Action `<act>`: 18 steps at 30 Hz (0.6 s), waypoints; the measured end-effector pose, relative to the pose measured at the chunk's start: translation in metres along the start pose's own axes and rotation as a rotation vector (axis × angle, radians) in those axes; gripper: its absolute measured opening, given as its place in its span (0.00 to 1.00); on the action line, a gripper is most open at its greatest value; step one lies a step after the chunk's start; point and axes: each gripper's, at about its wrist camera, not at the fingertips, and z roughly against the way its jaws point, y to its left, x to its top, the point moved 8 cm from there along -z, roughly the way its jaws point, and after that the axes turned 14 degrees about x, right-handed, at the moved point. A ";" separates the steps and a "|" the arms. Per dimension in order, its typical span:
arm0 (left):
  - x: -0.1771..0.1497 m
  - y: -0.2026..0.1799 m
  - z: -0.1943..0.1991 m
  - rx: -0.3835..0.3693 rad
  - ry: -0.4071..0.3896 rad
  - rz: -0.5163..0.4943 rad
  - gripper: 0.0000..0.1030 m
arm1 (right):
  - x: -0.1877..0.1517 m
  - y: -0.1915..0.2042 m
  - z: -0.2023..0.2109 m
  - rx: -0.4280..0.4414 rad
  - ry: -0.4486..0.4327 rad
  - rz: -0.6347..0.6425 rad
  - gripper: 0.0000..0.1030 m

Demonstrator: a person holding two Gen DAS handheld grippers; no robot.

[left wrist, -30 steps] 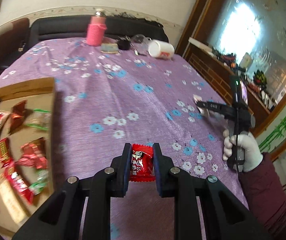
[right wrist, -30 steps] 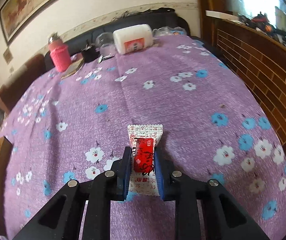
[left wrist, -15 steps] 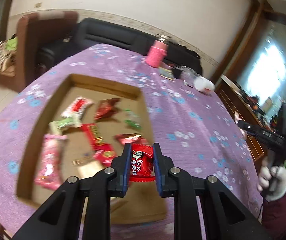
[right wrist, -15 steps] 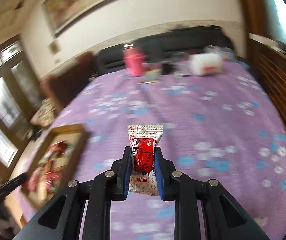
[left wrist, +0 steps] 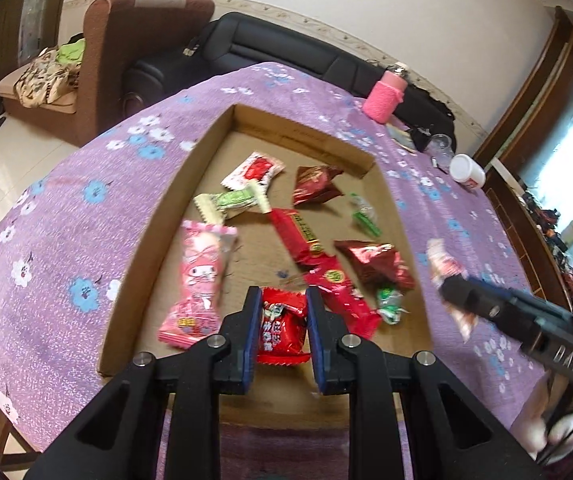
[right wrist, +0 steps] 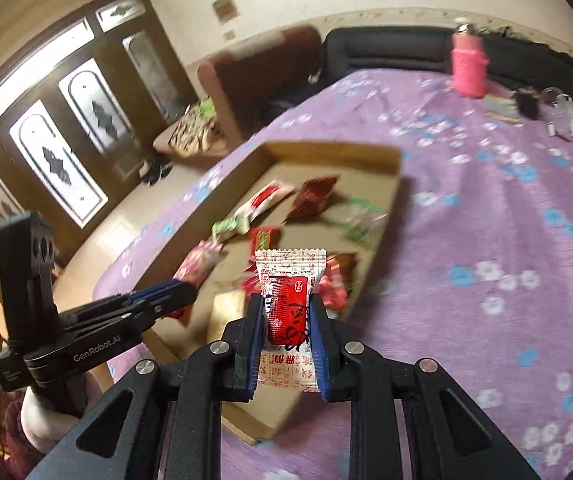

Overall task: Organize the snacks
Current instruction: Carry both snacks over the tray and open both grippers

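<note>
Pinching a red snack packet [left wrist: 280,330] between its blue-padded jaws, the left gripper [left wrist: 279,328] hangs over the near end of an open cardboard box [left wrist: 166,224] that lies on a surface covered by a purple flowered cloth [left wrist: 66,240]. Inside the box lie loose snacks: a pink cartoon-print packet [left wrist: 198,284] at the left, a long red bar [left wrist: 314,268] in the middle, a green-and-cream wrapper [left wrist: 232,202], a white-and-red packet [left wrist: 254,170] toward the far end, two dark red foil pouches [left wrist: 314,184] and small green-wrapped sweets [left wrist: 364,216] along the right wall.

The right gripper [right wrist: 288,336] holds a white packet with a red label [right wrist: 288,312], its jaws closed on the packet's sides; the packet stands upright between the pads, above the box's right wall as its own camera sees it. In the left wrist view this gripper [left wrist: 486,304] appears blurred at the right, over the cloth just beside the box, carried by a white-gloved hand [left wrist: 558,432]. In the right wrist view the left gripper's body [right wrist: 86,332] shows at the lower left, reaching in over the box.

At the far edge of the surface stand a pink-sleeved bottle [left wrist: 386,96], a white jar on its side [left wrist: 466,170] and some small dark items too blurred to tell. A black sofa [left wrist: 270,46] and a brown armchair [left wrist: 126,40] lie beyond.
</note>
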 end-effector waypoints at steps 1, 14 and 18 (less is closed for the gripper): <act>0.000 0.003 -0.001 0.003 0.001 0.010 0.20 | -0.003 0.001 -0.008 0.002 0.014 -0.002 0.23; 0.015 0.014 0.026 -0.033 -0.084 0.049 0.48 | 0.004 -0.018 -0.053 -0.124 0.073 0.001 0.23; 0.018 0.014 0.029 -0.028 -0.098 0.053 0.57 | 0.017 -0.027 -0.061 -0.157 0.070 0.002 0.26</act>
